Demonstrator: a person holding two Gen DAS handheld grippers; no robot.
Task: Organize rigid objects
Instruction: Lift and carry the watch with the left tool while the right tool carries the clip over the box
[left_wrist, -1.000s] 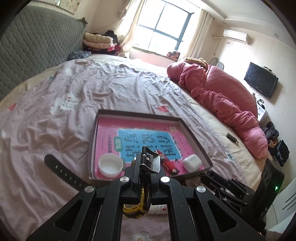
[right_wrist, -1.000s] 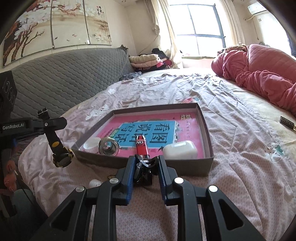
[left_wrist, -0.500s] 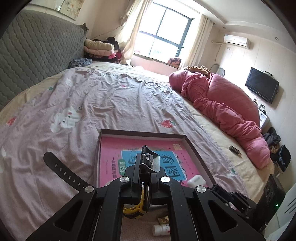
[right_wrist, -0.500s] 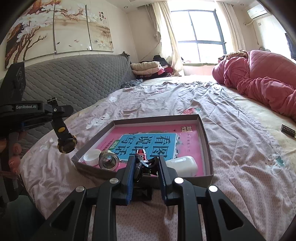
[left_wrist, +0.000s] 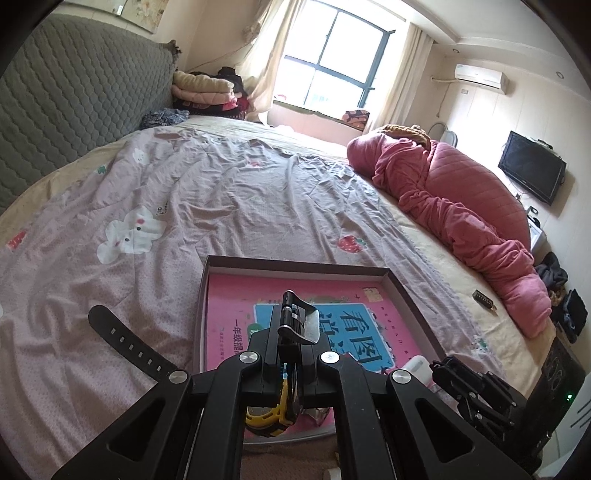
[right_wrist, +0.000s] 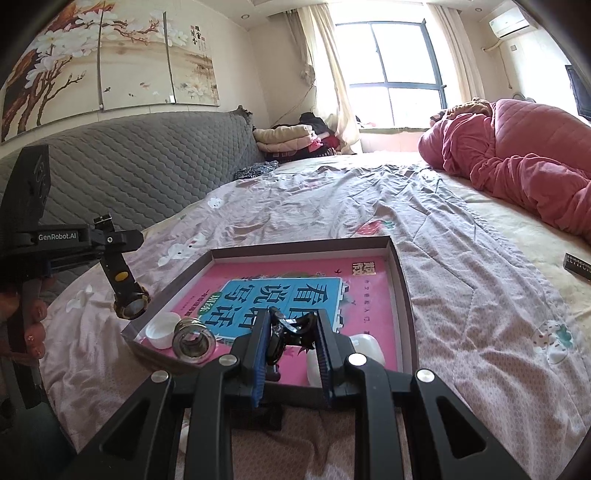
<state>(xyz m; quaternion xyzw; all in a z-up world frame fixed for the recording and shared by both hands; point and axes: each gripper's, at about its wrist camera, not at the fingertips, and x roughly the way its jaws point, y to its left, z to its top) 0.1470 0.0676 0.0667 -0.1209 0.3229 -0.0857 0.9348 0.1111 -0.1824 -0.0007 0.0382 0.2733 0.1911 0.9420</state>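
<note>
A shallow brown tray (left_wrist: 406, 291) (right_wrist: 400, 273), lined with a pink book, lies on the bed. In it are a white cap (right_wrist: 162, 329), a metal ring (right_wrist: 194, 341) and a white earbud case (right_wrist: 365, 349) (left_wrist: 417, 365). My left gripper (left_wrist: 291, 332) (right_wrist: 118, 240) is shut on the strap of a black and yellow wristwatch (left_wrist: 125, 339). The watch face (right_wrist: 131, 304) hangs just left of the tray's near left corner. My right gripper (right_wrist: 291, 326) (left_wrist: 454, 369) is shut on a small black shiny object (right_wrist: 284, 332) over the tray's near edge.
A pink quilt (left_wrist: 461, 195) is heaped along the bed's right side. A grey padded headboard (right_wrist: 129, 177) runs along the left. A small dark remote-like item (left_wrist: 484, 299) (right_wrist: 578, 264) lies on the sheet to the right. A person's hand (right_wrist: 33, 332) holds the left gripper.
Both grippers have moved forward towards the tray. The hanging watch has come up beside the tray's near left corner, and the right gripper's object now sits over the near edge.
</note>
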